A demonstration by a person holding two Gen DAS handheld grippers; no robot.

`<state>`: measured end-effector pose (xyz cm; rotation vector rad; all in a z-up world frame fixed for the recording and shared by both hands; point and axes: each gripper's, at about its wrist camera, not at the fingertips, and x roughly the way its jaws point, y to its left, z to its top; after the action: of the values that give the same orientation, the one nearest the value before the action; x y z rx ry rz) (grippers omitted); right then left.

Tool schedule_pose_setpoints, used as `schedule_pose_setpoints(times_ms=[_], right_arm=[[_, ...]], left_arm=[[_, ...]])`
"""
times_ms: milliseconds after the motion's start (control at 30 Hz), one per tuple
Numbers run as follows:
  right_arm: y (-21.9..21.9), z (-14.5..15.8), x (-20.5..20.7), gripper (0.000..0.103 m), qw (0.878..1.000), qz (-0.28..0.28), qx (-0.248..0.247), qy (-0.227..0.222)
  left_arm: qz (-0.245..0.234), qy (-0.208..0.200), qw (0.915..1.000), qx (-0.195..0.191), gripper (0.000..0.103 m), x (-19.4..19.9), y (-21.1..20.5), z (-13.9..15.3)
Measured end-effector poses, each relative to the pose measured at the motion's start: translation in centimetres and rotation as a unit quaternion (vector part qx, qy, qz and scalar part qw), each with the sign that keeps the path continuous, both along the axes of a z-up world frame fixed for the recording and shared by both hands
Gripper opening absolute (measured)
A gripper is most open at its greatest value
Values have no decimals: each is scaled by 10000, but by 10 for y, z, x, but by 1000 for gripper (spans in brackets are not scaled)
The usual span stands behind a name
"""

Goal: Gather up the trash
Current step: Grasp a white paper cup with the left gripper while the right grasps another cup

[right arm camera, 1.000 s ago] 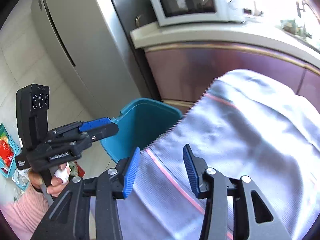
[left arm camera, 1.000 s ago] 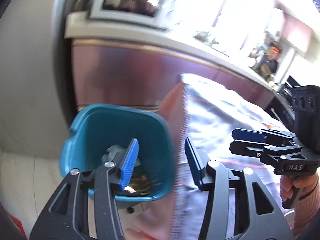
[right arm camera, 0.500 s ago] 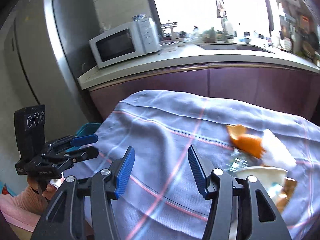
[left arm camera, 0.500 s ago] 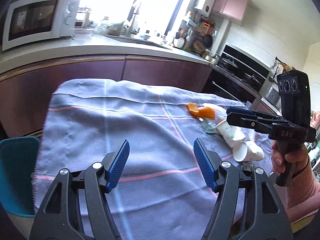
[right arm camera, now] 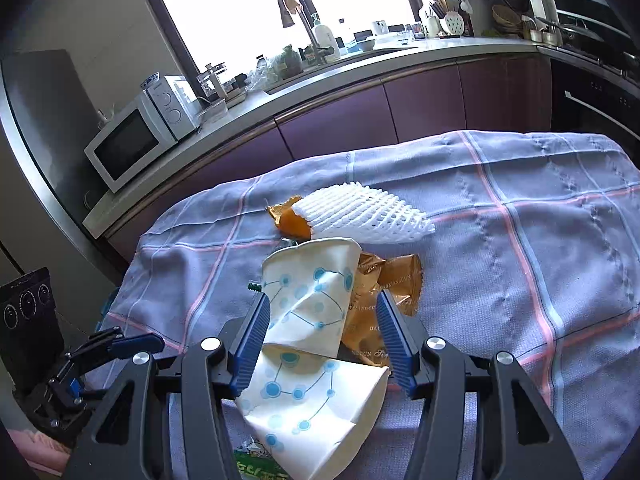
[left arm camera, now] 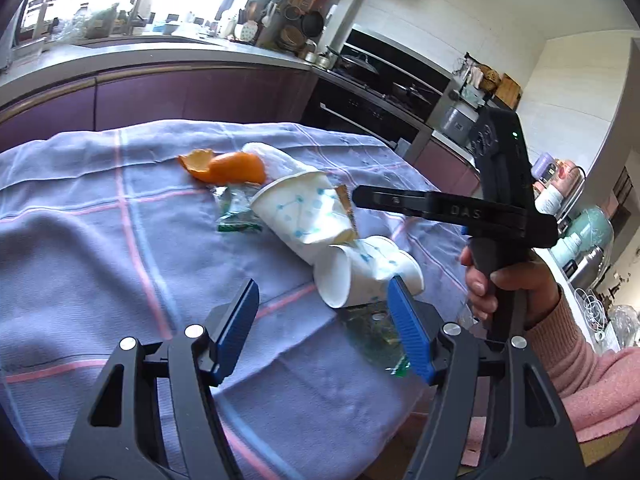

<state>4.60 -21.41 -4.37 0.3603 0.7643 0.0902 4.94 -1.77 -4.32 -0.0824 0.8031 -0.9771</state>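
Observation:
Trash lies on a purple checked cloth [left arm camera: 100,248]: two crushed white paper cups with blue dots [left arm camera: 304,212] [left arm camera: 360,272], orange peel [left arm camera: 228,168], a white foam fruit net [right arm camera: 360,212], a gold wrapper [right arm camera: 384,280] and green wrappers [left arm camera: 236,216]. My left gripper [left arm camera: 324,332] is open and empty, low over the cloth in front of the near cup. My right gripper [right arm camera: 320,340] is open, its jaws on either side of the far cup [right arm camera: 312,292], above the near cup [right arm camera: 316,396]. It also shows in the left wrist view [left arm camera: 360,198].
A kitchen counter with a sink [right arm camera: 320,52] and microwave [right arm camera: 136,140] runs behind the table. An oven and hob [left arm camera: 380,92] stand at the far right. The table's near right edge [left arm camera: 420,400] drops off beside my right hand.
Both grippers swung from the blue bin at the table's left end over to the trash pile. The right gripper now straddles a paper cup. Both stay open.

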Motion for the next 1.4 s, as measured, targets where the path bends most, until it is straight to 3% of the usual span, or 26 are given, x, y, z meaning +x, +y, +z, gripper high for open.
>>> schedule_pose_setpoints(times_ms=[167,500,600,633,933,1400], right_arm=[[-1,-12,10,53,9996,140,239,79],[-5,-19,25,52,9974,293,657,107],[-5,-25,29,44,9962,340,784,188],[-5,-27,30,39,9958,355,810,218],[-1,-24,28,29,9945,469,931,94],[0,-6,25,26,9934,400,1035,-281]], left_arm=[[-294,313,9990,87,61,4,-40,-16],[-508,722,9957,298,32,19,-87,-38],[-535,757,9953,286,23,21,-90,-39],[-538,746,9953,286,20,21,-91,-39],[-624,617,9960,168,5,13,-78,-27],[-318,480,9982,-172,0,16,-27,-7]])
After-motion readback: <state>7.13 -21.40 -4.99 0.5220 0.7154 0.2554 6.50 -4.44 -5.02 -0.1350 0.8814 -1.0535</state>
